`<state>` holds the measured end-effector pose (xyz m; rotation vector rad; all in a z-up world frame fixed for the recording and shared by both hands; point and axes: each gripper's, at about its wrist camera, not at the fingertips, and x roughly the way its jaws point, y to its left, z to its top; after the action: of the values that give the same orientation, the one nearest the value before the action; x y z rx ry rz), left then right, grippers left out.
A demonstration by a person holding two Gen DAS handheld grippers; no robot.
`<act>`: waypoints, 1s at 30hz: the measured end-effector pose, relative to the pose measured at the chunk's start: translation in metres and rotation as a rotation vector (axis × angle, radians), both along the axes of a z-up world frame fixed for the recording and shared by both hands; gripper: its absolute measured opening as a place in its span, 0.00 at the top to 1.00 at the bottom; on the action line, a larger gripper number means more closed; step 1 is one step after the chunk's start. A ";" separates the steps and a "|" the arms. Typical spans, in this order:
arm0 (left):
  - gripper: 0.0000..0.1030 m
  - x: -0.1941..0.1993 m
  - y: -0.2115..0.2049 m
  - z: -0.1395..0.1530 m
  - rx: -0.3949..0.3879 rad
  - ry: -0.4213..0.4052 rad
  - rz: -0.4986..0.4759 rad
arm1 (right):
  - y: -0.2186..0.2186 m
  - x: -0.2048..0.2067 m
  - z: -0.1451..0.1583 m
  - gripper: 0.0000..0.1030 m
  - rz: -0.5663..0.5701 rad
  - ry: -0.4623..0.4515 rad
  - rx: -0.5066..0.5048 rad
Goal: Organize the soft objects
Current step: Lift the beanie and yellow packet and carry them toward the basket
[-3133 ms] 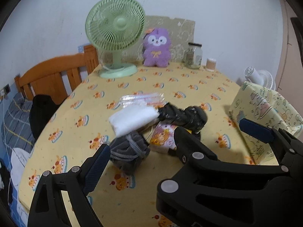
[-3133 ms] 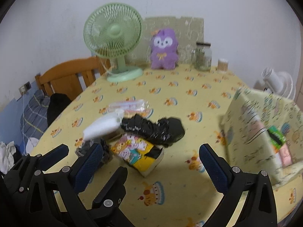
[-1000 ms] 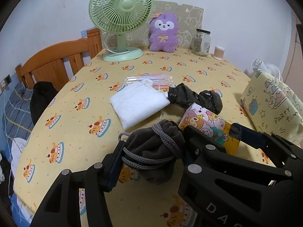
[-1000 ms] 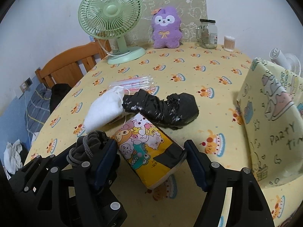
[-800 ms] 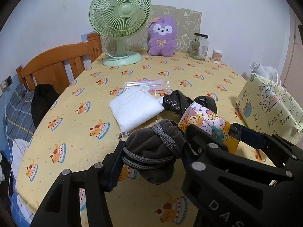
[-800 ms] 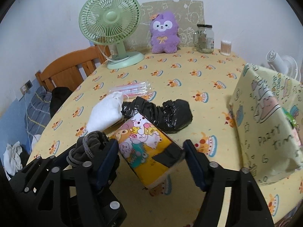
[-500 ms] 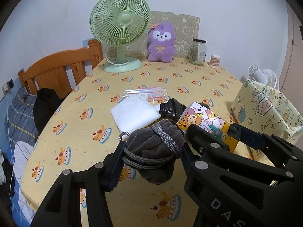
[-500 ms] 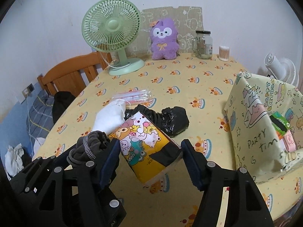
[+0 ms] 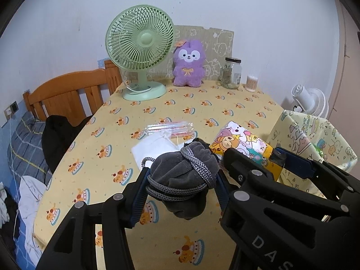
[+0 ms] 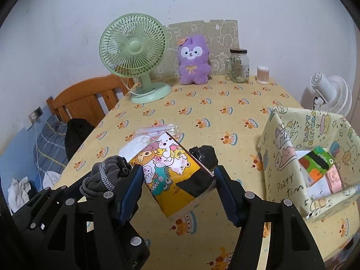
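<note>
The left gripper [image 9: 181, 183] is clamped on a grey drawstring pouch [image 9: 183, 175], low in the middle of the left wrist view; the pouch bulges between the blue pads and hangs clear of the surface [image 9: 202, 103], its braided cord wound round the neck. Just right of it, the right gripper [image 10: 178, 191] holds a cartoon-printed tissue pack [image 10: 173, 171] across its width, tilted, one end pointing up toward the frame's centre, also lifted off the yellow cake-print cloth.

Behind the tissue pack in the right wrist view a crumpled black plastic bag [image 10: 203, 154] lies on the surface, with a white cloth pouch [image 10: 135, 145] to its left and a clear packet of pink-striped sticks [image 10: 157, 129] just beyond that.

At the right edge of the right wrist view stands an open box [image 10: 283, 157] wrapped in pale birthday paper. Inside it I can see a green-and-orange packet [image 10: 317, 164] lying on top of a pink item and something white; what those two are I cannot tell.

At the far end of the surface, upper middle of both views, stand a green desk fan [image 10: 135, 60], a purple plush toy [image 10: 193, 60], a glass jar [image 10: 239, 66] with a dark lid and a small tub of cotton swabs [image 10: 263, 74]. The jar's contents are unclear.
</note>
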<state>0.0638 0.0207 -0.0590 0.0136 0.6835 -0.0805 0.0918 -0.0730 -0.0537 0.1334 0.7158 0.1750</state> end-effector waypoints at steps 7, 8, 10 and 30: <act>0.44 0.001 -0.003 0.013 0.003 -0.019 0.000 | -0.004 0.000 0.013 0.34 -0.002 -0.020 0.005; 0.44 0.002 -0.004 0.015 0.002 -0.021 -0.001 | -0.004 0.001 0.015 0.34 -0.003 -0.022 0.005; 0.44 0.003 -0.006 0.018 0.003 -0.026 -0.001 | -0.005 0.001 0.018 0.34 -0.004 -0.027 0.005; 0.44 0.020 -0.038 0.041 -0.009 -0.062 -0.042 | -0.038 0.014 0.044 0.34 -0.041 -0.063 -0.006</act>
<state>0.0840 -0.0176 -0.0176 0.0213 0.6205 -0.1233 0.1063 -0.1110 -0.0100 0.1358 0.6498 0.1368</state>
